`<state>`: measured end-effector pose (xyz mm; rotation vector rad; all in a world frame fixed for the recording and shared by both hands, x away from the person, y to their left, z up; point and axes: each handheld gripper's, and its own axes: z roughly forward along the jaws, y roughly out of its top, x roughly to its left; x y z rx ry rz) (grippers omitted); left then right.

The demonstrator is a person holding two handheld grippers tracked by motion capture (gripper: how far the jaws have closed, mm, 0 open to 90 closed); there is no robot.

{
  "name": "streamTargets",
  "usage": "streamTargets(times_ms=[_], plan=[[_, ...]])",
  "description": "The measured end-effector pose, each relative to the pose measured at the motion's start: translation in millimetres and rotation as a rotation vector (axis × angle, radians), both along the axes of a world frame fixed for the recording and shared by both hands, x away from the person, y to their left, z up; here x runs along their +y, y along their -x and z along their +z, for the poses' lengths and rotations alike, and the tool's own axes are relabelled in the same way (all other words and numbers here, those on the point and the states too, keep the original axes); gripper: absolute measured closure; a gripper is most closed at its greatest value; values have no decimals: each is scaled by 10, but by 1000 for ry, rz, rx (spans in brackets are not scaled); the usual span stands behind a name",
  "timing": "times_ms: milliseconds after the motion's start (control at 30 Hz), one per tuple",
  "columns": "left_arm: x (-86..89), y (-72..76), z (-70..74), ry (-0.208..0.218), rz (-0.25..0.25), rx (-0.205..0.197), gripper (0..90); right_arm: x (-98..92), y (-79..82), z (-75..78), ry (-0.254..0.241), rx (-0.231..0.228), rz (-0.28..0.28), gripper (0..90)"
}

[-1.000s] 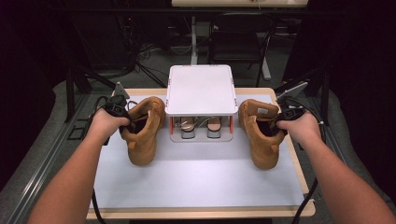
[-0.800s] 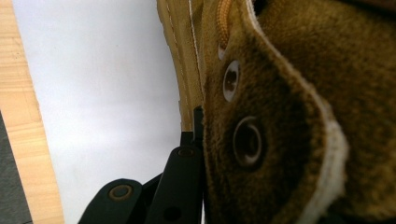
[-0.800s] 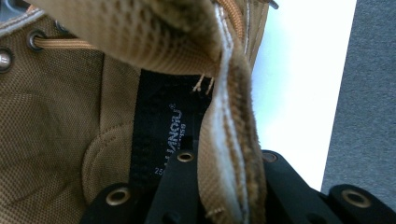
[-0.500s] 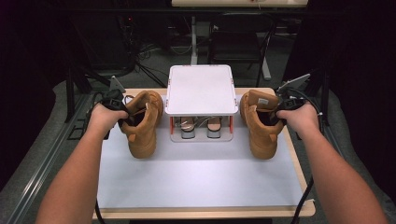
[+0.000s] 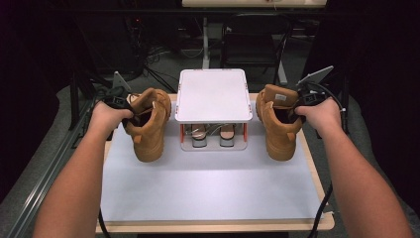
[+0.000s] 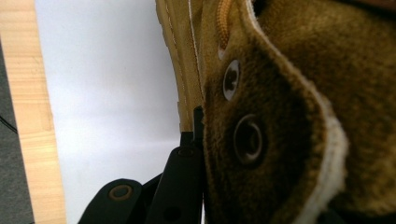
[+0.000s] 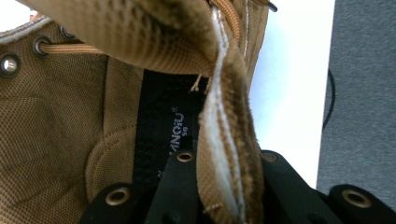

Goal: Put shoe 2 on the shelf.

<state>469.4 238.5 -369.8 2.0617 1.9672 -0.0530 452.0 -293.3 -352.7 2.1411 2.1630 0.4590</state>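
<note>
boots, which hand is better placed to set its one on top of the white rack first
Neither by much: each gripper is clamped on its own boot collar. Left gripper holds the left boot, right gripper the right boot, both beside the rack. Right boot sits slightly nearer the top, so probably right.

Perhaps "MNOLU 59", boot's inner tag (image 7: 175, 133)

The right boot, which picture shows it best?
The high view: the whole right boot shows there, its collar held by the right gripper. The right gripper view shows its inside and collar edge pinched between the jaws. The left gripper view shows the other boot.
</note>
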Motion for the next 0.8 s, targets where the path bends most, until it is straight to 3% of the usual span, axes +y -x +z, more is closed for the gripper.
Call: streamTargets(times_ms=[333, 667, 800], plan=[[-8, 30, 338, 1, 10, -38, 865, 11, 41, 316, -11, -29, -4, 854], [2, 33, 535, 8, 12, -55, 865, 17, 54, 534, -15, -65, -14, 855], [12, 27, 594, 6, 21, -65, 865, 7, 41, 574, -43, -75, -26, 855]])
